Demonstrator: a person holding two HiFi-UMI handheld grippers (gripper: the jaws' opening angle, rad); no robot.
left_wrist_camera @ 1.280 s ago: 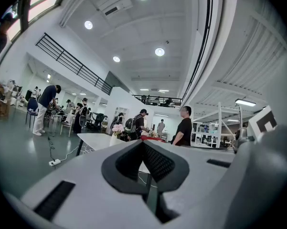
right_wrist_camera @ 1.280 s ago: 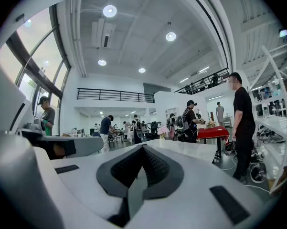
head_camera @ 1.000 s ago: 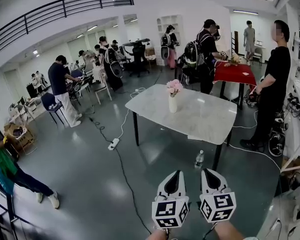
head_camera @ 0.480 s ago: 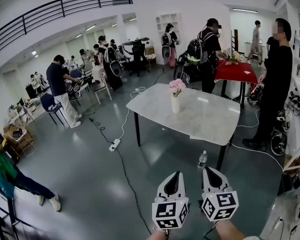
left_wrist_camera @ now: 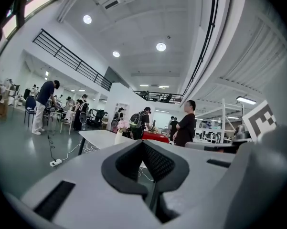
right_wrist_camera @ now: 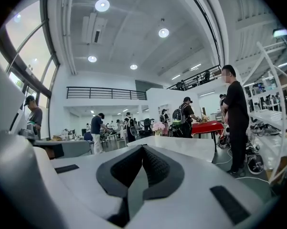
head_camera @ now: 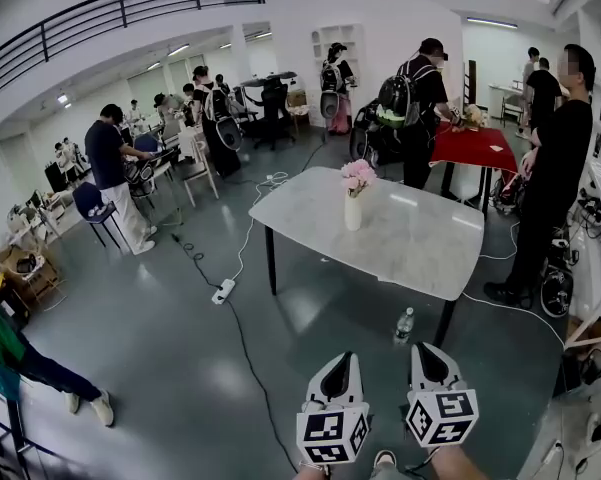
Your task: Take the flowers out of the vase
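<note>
Pink flowers [head_camera: 357,175] stand in a white vase [head_camera: 352,211] on the far left part of a pale marble table [head_camera: 420,243], a few steps ahead of me. Both grippers are held low in front of me, well short of the table. The left gripper [head_camera: 339,365] is shut with nothing in it, and so is the right gripper [head_camera: 426,356] beside it. In the left gripper view the flowers [left_wrist_camera: 122,124] show small above the closed left gripper [left_wrist_camera: 143,144]. From the right gripper [right_wrist_camera: 143,149], which also shows shut and empty, the flowers [right_wrist_camera: 158,126] are seen far off.
A water bottle [head_camera: 404,324] stands on the floor by the table's near leg. A cable and power strip [head_camera: 221,290] lie on the floor at left. A person in black [head_camera: 555,183] stands at the table's right end. A red table [head_camera: 470,148] and several people are behind.
Both grippers have sunk a little lower in the head view, still shut. The table and vase sit slightly differently in view, and people at the back right have shifted.
</note>
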